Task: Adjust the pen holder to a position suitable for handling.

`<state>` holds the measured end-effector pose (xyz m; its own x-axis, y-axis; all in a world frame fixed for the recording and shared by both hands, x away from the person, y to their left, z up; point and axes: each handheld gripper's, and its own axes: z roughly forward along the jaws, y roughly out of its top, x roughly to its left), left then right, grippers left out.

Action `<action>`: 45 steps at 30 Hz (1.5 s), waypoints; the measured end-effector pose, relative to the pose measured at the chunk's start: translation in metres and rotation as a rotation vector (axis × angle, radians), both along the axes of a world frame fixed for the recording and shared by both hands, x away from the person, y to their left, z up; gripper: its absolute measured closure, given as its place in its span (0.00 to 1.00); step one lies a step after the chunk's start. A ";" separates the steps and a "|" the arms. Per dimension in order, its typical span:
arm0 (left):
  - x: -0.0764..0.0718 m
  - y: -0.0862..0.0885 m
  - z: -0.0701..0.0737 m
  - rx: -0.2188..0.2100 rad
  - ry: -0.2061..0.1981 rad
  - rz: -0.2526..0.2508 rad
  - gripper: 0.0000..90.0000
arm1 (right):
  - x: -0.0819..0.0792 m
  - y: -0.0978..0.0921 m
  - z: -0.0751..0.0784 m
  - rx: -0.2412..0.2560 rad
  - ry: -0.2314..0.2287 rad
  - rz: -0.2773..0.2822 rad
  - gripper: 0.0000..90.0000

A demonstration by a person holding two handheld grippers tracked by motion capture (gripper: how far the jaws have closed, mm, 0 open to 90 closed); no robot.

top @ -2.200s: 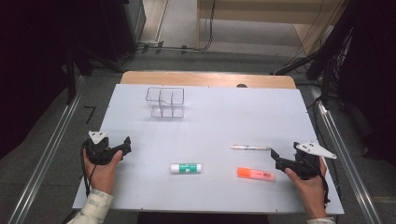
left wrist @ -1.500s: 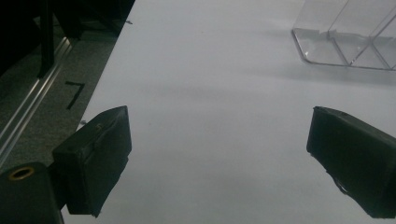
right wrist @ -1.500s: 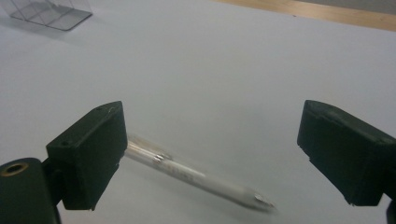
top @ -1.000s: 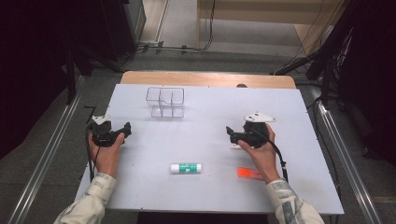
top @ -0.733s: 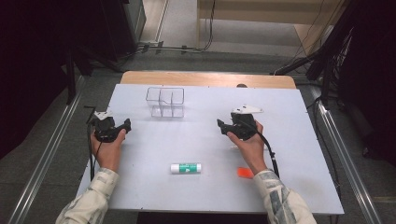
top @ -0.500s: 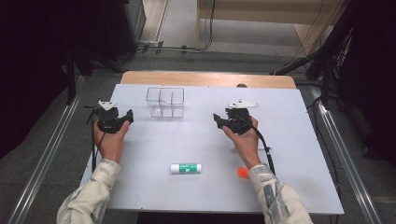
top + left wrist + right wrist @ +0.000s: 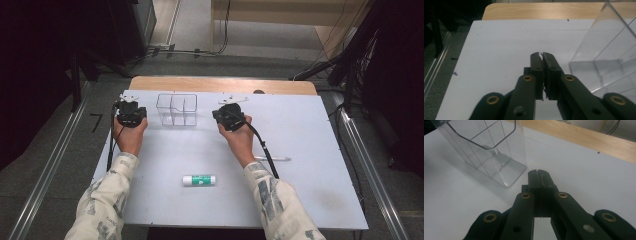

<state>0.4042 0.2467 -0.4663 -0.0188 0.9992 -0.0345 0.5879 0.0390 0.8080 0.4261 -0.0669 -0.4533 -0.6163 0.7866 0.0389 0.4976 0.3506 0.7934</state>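
A clear plastic organiser (image 7: 177,109) with several compartments stands empty near the far edge of the white table (image 7: 310,120). My left gripper (image 7: 131,114) sits just left of it, shut with nothing between the jaws; the organiser's wall (image 7: 604,60) rises to the right of its own gripper (image 7: 541,54). My right gripper (image 7: 227,117) hovers to the right of the organiser, also shut and empty; in the right gripper view the organiser (image 7: 491,152) stands ahead and left of the gripper (image 7: 539,172). A white glue stick with a green label (image 7: 199,180) lies near the front.
A thin white pen (image 7: 277,158) lies right of the right forearm. A wooden strip (image 7: 220,84) runs along the table's far edge. Metal rails (image 7: 45,175) flank the table, and cables cross the floor behind.
Both grippers moved from the front of the table up toward the organiser, the right one also leftward. The orange marker seen earlier is now covered by the right forearm.
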 end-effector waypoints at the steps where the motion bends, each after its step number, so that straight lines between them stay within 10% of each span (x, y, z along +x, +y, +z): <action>1: 0.002 -0.001 0.000 -0.003 -0.004 -0.011 1.00 | 0.003 0.004 -0.002 0.000 0.009 0.003 0.98; 26: 0.031 -0.020 -0.015 -0.061 0.029 -0.138 1.00 | 0.037 0.053 -0.023 -0.011 0.064 -0.039 0.98; 45: 0.029 -0.075 -0.014 -0.028 0.047 -0.256 1.00 | 0.032 0.004 -0.022 -0.011 0.040 -0.091 0.98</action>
<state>0.4329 0.1718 -0.4807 0.2322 0.9704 -0.0668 0.6182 -0.0942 0.7804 0.4581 -0.0631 -0.4757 -0.5408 0.8395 0.0536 0.5592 0.3111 0.7685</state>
